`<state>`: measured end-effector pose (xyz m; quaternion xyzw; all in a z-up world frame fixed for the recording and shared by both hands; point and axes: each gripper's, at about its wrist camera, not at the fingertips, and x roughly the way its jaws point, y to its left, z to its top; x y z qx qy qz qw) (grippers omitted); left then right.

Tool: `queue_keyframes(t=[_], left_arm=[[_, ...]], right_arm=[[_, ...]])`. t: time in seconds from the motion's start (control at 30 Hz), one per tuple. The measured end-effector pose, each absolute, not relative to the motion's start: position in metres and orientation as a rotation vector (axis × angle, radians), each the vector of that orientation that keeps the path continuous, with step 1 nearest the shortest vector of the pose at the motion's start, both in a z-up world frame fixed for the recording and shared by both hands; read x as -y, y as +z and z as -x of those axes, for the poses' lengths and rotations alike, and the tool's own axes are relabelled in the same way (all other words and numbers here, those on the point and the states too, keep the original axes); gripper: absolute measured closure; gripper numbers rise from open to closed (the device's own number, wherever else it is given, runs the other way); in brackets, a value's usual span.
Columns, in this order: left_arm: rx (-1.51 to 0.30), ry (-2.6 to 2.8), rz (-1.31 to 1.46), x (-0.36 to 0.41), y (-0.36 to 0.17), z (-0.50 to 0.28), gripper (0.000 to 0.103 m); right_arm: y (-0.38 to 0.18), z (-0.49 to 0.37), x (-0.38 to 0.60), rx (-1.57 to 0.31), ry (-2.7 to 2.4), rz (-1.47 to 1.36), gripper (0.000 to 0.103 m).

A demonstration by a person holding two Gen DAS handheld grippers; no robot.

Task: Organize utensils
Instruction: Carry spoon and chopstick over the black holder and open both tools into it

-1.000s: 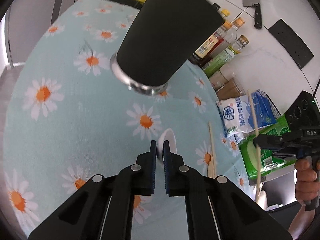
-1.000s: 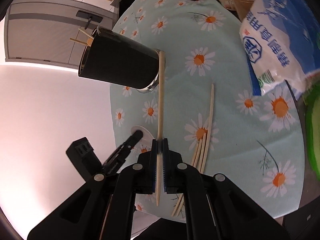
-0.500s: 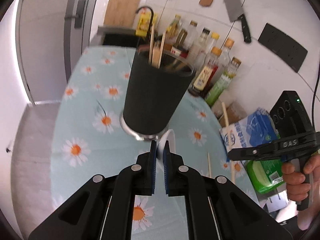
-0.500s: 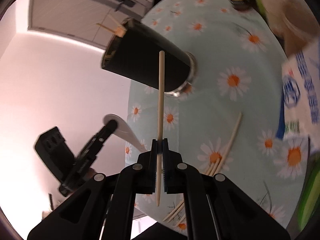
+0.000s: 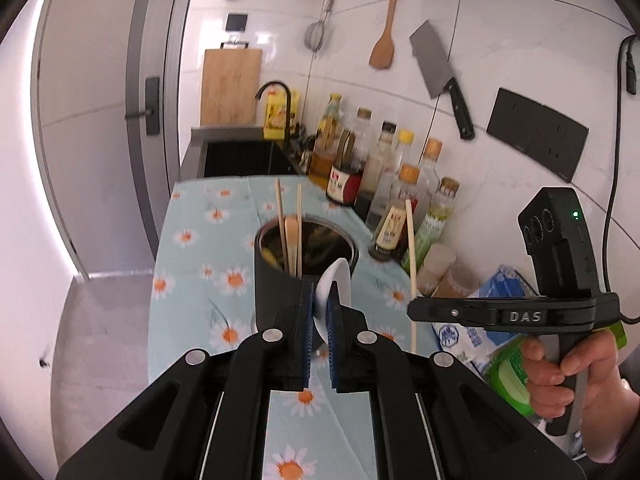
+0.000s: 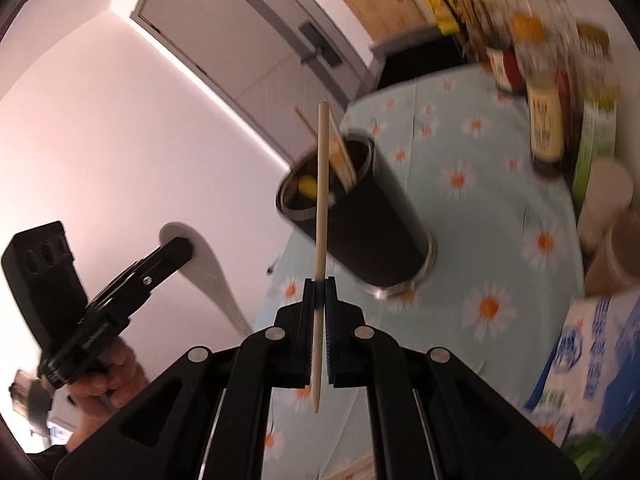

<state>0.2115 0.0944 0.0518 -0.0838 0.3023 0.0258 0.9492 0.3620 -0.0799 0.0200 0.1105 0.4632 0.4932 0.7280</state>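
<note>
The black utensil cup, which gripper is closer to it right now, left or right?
Left, probably. The left gripper, clamping a white spoon, hangs just before the black utensil cup; the right gripper, clamping a chopstick, is off beside it.

in front of me the holder (image 5: 304,264) stands on the table (image 5: 192,280), chopsticks (image 5: 289,232) inside; bottles (image 5: 400,184) line the wall behind it, a sink (image 5: 244,158) beyond the table's far end.

Black hand-held gripper (image 5: 319,312), blue pads (image 5: 307,332), silver screws
</note>
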Motion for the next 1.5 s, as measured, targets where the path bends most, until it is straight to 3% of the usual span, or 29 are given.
queue_keyframes(t=[0.33,0.73,1.03,1.5], left_arm=[[-0.520,0.085,0.098,-0.103,0.086,-0.241,0.098],[-0.460,0.165,-0.022,-0.108,0.107,-0.279,0.098],[-0.456,0.217,-0.077,-0.107,0.098,-0.304,0.098],[-0.549,0.202,-0.003,-0.117,0.047,-0.323,0.098]], right_arm=[[0.064,-0.386,0.056,-0.774,1.022,-0.198,0.097],[0.089,-0.417,0.034,-0.618,1.035,-0.261,0.097],[0.087,-0.431,0.023,-0.582,1.023,-0.276,0.097],[0.038,-0.427,-0.007,-0.671,1.039,-0.131,0.097]])
